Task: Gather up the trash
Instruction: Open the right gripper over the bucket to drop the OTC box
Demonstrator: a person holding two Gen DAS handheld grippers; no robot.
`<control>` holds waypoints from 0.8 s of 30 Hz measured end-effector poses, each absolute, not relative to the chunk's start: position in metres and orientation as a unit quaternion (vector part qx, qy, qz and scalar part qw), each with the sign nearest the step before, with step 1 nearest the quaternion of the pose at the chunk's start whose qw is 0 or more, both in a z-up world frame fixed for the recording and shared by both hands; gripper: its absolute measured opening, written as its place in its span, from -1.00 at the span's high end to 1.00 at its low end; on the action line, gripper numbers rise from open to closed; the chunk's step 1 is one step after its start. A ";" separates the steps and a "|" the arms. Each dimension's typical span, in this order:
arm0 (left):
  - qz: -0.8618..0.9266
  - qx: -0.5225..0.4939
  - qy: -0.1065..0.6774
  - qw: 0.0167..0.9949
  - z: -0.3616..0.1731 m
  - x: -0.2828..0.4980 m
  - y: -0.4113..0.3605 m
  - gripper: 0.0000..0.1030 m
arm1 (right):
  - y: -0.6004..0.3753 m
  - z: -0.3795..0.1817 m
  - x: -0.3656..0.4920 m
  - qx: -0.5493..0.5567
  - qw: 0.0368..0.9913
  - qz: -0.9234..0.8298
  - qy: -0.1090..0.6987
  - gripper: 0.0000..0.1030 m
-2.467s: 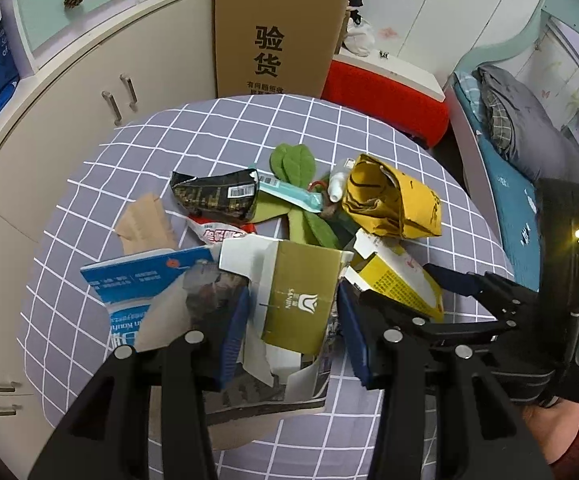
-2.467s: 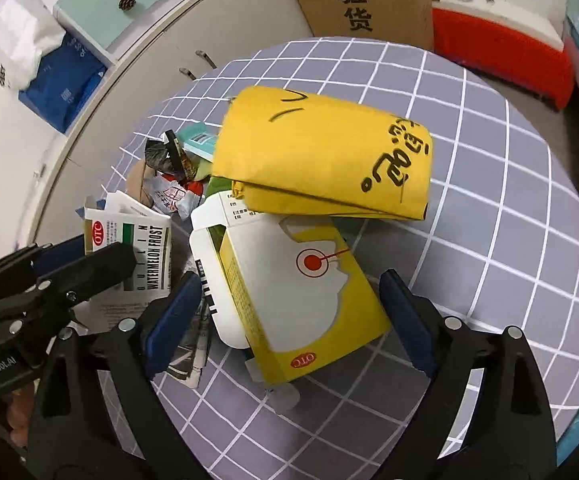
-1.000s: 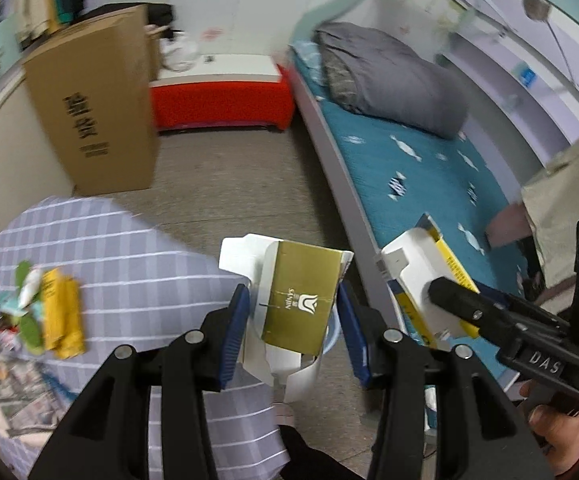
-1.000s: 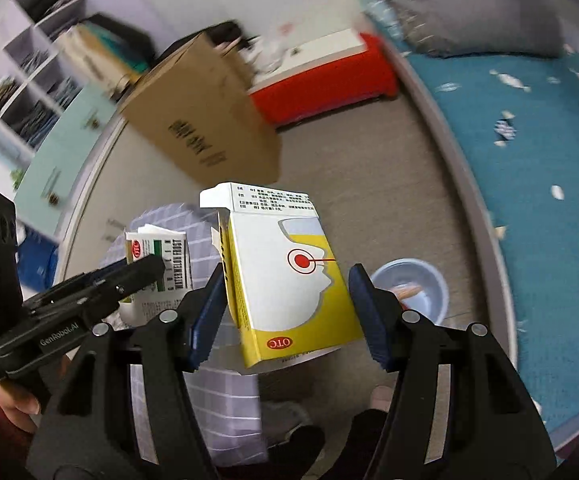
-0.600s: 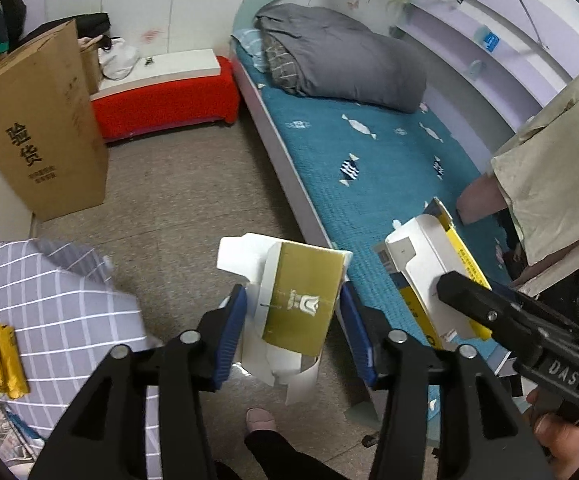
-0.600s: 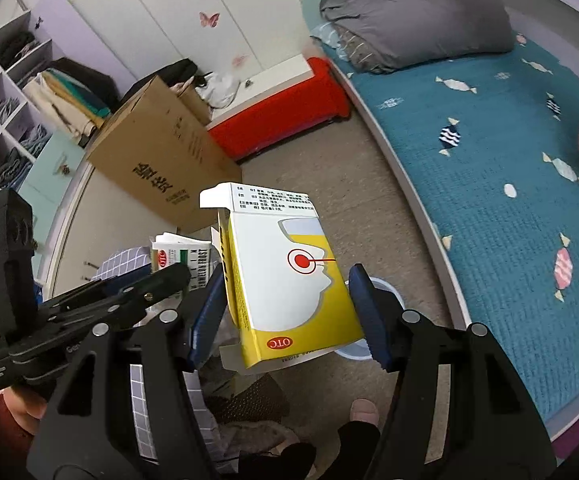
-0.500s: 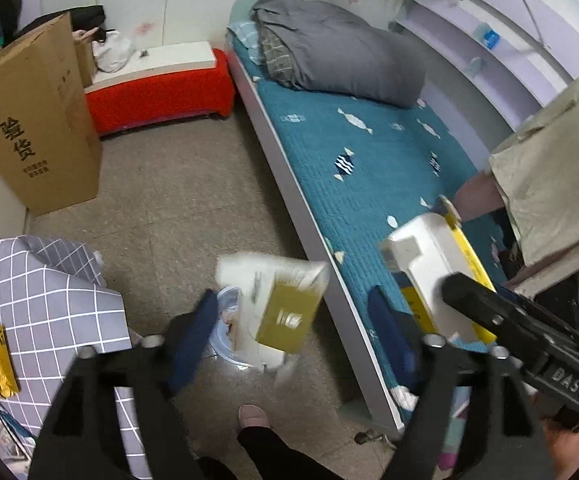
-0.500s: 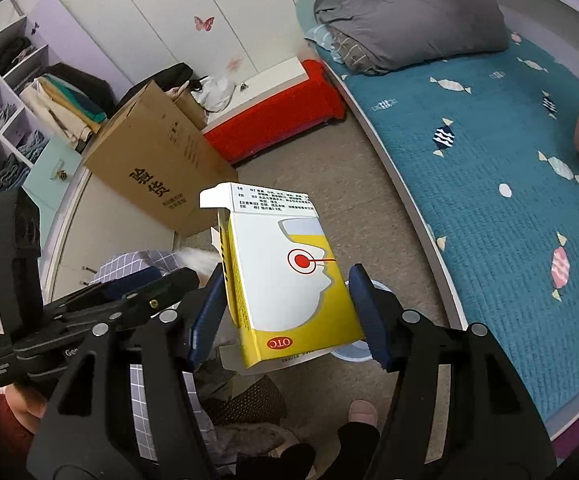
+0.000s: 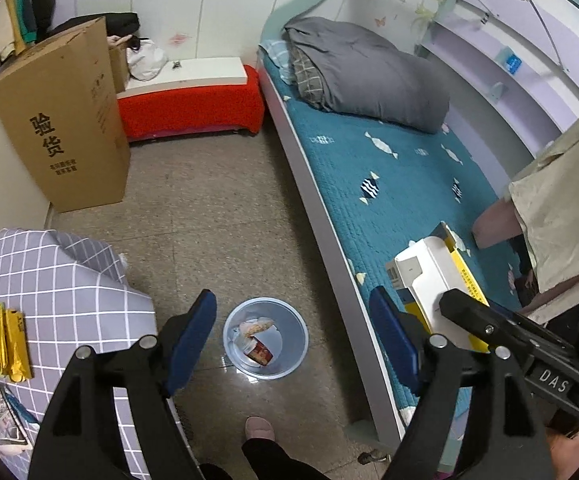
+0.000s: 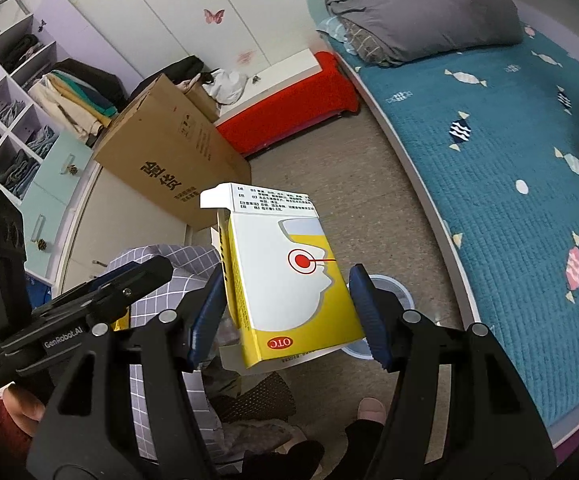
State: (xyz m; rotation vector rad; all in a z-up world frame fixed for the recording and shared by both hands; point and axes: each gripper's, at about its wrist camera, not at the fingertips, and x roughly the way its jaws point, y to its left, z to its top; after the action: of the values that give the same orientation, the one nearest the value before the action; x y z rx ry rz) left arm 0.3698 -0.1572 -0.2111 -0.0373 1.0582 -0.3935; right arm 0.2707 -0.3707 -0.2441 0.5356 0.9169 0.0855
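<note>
From my end the biggest thing in view is the bed [image 9: 389, 184] along the right, then the checked surface [image 9: 61, 292] at lower left with wrappers [image 9: 5, 340] lying on it. On the floor between them sits the pale blue bin [image 9: 266, 338] with some trash [image 9: 255, 344] inside. My left tool [image 9: 291, 338] hangs right over it, spread wide, nothing between the pads. My right tool [image 10: 285, 308] is clamped on the yellow and white medicine box [image 10: 289, 280], held upright beside the bin.
</note>
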 end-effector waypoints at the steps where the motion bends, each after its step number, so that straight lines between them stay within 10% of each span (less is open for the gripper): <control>1: -0.184 -0.019 0.501 0.846 -0.211 0.370 -0.155 -0.50 | -0.368 -0.244 0.272 0.254 0.862 0.044 0.437 -0.18; 24: -0.157 -0.038 0.471 0.867 -0.183 0.344 -0.128 -0.50 | -0.333 -0.221 0.267 0.200 0.890 0.049 0.407 -0.44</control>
State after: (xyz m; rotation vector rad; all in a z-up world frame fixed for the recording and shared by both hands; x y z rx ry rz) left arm 0.3437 -0.1280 -0.1830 -0.0802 0.9870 -0.3288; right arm 0.2675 -0.3332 -0.2210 0.4149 0.8443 0.1023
